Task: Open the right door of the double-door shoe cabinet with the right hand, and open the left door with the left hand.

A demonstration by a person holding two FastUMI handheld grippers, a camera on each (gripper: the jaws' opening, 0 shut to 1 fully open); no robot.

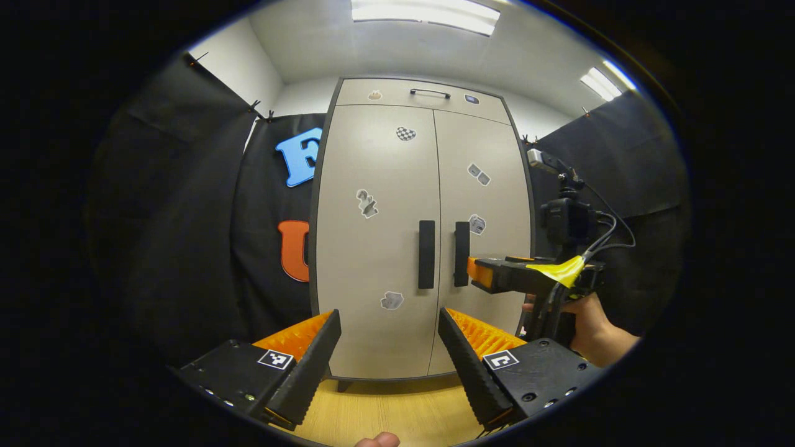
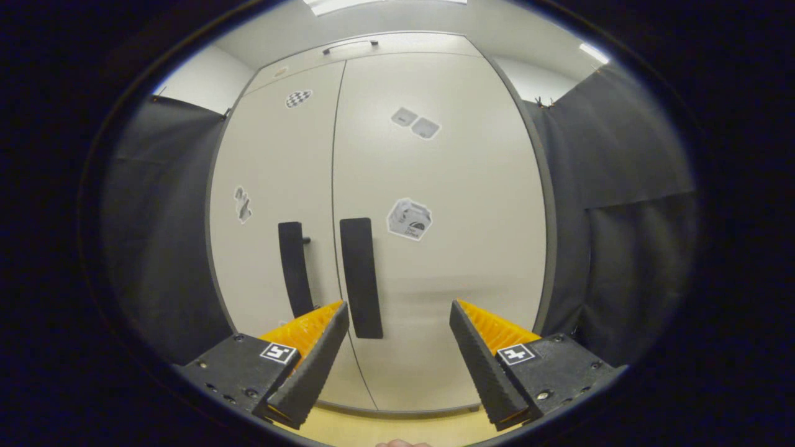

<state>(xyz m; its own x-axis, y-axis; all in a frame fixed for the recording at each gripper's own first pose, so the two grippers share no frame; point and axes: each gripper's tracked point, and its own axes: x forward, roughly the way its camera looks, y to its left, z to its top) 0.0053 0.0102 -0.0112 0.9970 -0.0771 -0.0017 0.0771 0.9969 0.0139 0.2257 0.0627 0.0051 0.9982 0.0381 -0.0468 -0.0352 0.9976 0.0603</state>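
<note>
You had both doors of the shoe cabinet [image 1: 422,230] closed at this point, the seam between them running straight from the top panel down to the base, so I judge the task was at its first step: bringing the right gripper [image 2: 397,347] to the right door handle [image 2: 361,277]. In the right gripper view that handle stood upright at about ten o'clock from the midpoint between your fingers, just beside the seam, with the left door handle [image 2: 294,268] close on its far side at about nine to ten o'clock. Your right gripper was released, its jaws spread wide with nothing between them, and the handle lay off toward the left finger, not centred in the gap. In the left gripper view the right gripper [image 1: 481,273] showed at about three o'clock from the cabinet's middle, held in a hand [image 1: 590,323], its tip just beside the right door handle [image 1: 461,253]; whether it touched I could not tell. Your left gripper [image 1: 390,354] hung back, also released and holding nothing, with the left door handle [image 1: 426,254] at about twelve to one o'clock above its fingers. The next move, as I judge it, called for you to shift the right gripper toward the seam until the handle sat between the fingers, then clench and pull outward on the hinge arc
</note>
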